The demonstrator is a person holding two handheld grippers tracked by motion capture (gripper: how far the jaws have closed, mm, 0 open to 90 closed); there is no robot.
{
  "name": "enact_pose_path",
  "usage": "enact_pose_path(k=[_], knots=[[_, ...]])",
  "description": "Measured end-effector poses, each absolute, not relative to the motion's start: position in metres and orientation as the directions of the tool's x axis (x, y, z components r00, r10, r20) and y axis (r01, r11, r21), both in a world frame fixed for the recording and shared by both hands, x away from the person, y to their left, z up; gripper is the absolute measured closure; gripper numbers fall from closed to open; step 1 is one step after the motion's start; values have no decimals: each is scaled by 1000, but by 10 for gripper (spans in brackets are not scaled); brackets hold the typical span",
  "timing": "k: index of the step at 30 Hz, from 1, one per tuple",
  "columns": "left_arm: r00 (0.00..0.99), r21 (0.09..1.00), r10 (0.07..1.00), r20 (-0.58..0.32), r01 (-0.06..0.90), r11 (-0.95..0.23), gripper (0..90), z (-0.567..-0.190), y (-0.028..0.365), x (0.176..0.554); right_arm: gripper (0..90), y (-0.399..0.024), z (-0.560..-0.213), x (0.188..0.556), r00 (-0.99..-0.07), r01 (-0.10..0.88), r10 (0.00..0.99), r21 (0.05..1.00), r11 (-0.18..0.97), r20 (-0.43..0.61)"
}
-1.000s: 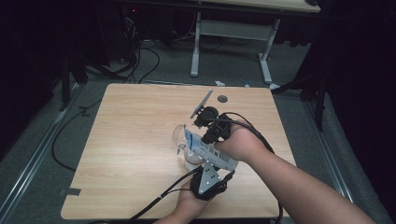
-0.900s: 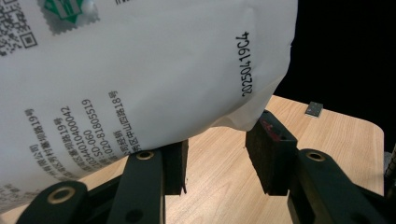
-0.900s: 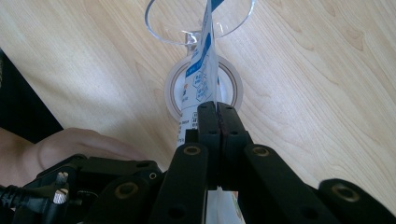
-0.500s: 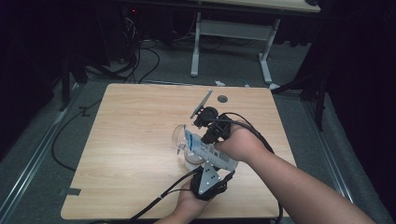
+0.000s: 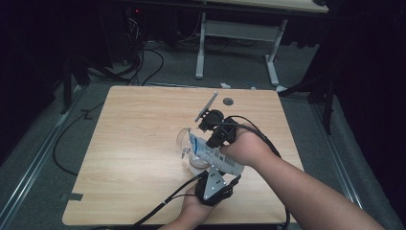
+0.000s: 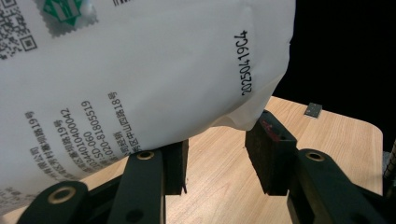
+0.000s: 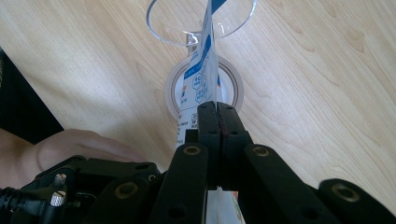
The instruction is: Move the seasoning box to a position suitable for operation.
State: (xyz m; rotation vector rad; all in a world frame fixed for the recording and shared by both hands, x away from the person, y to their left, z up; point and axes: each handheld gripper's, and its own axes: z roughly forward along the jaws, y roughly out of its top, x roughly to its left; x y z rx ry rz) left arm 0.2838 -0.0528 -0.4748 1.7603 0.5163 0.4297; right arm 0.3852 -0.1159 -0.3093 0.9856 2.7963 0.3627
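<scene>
Two grippers at the pouch (image 5: 213, 154): right gripper (image 7: 218, 122) clamped on its edge above the clear cup (image 7: 187, 23); left gripper (image 6: 215, 156) jaws parted beneath it, not pressing.

The pouch (image 6: 140, 70) above the left claw (image 6: 215, 161) looks like smooth, faintly glossy white plastic film, printed in black. That claw's pads (image 6: 271, 154) are matt black and rubbery. Under both claws the tabletop (image 5: 143, 139) is pale wood-grain laminate, smooth with a low sheen. Beyond the right claw (image 7: 217, 116), a cup (image 7: 201, 21) is clear, glossy plastic.
</scene>
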Motion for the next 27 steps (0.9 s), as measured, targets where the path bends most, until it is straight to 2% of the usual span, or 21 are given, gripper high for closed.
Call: enact_pose_path(k=[27], knots=[[833,972,552,15,118,-205,606,-474,-54,284,900,-115,-311,387,-774,594,630,272,757,-63]])
